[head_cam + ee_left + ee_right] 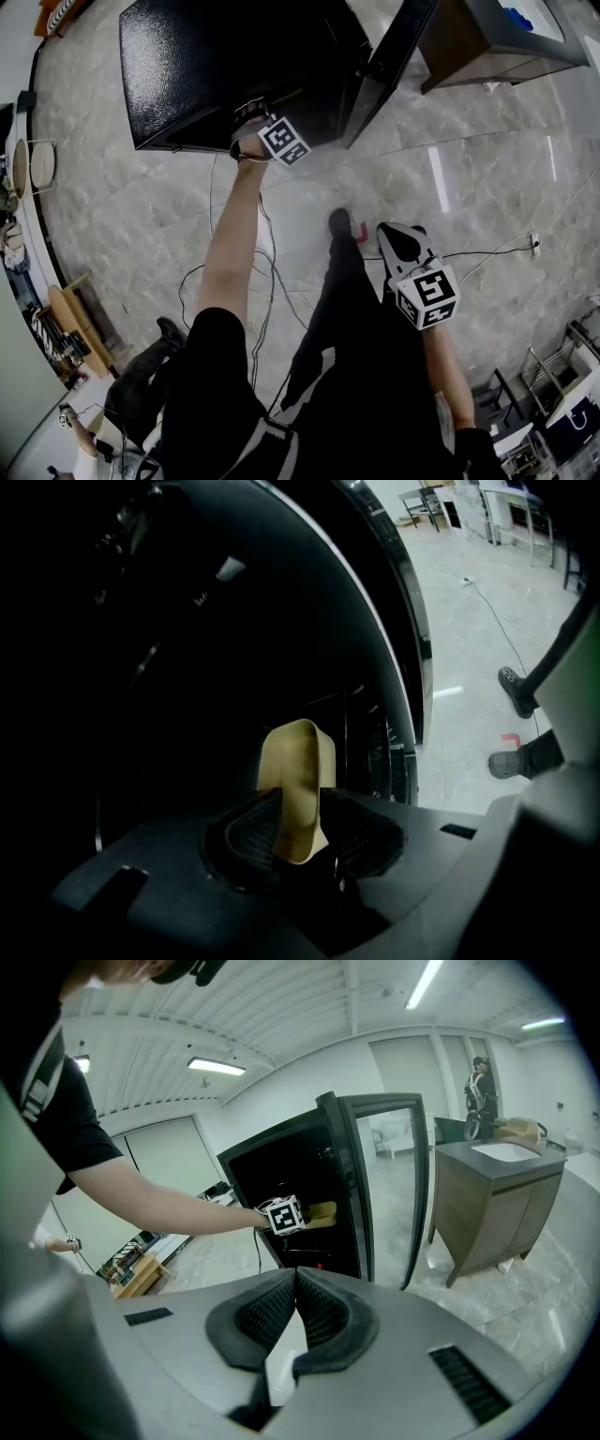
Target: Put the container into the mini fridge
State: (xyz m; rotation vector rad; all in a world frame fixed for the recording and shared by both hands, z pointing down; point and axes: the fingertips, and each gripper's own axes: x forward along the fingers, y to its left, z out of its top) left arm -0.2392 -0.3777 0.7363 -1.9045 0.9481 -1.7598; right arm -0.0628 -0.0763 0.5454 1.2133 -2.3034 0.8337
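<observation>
Wooden shelf unit (67, 321): low, lower left of the head view, against the curved wall.

Mini fridge (234, 66): black, upper centre of the head view, stood on the marble floor (469, 169). The interior (187, 621) is seen as dark in the left gripper view.

Left tongs (249, 114): held at the end of an outstretched bare arm, marker cube toward the camera, front end pushed into the fridge opening. They are clenched on the container, one pad on each side of it.

Container (298, 761): beige, narrow, round-cornered, gripped upright between the left pads, its upper part standing clear above them. In the right gripper view it (322, 1212) is seen just inside the fridge mouth, about halfway up. Whether it rests on a shelf cannot be told.

Cables (270, 281): thin, looped over the floor below the fridge, beside the person's legs.

Fridge door (389, 66): swung wide open, right of the opening. In the right gripper view it (394, 1194) stands between the opening and the cabinet.

Red mark (361, 231): small, on the floor, beside a dark shoe (340, 223).

Right tongs (399, 242): lower right of centre in the head view, well apart from the fridge. The pads (317, 1312) are pressed together at the tips, with nothing gripped.

Cabinet (478, 42): grey-brown, upper right of the head view, near the open door. A pale basin (506, 1151) is set in its top.

Person (480, 1091): standing in the background, upper right of the right gripper view, behind the cabinet.
</observation>
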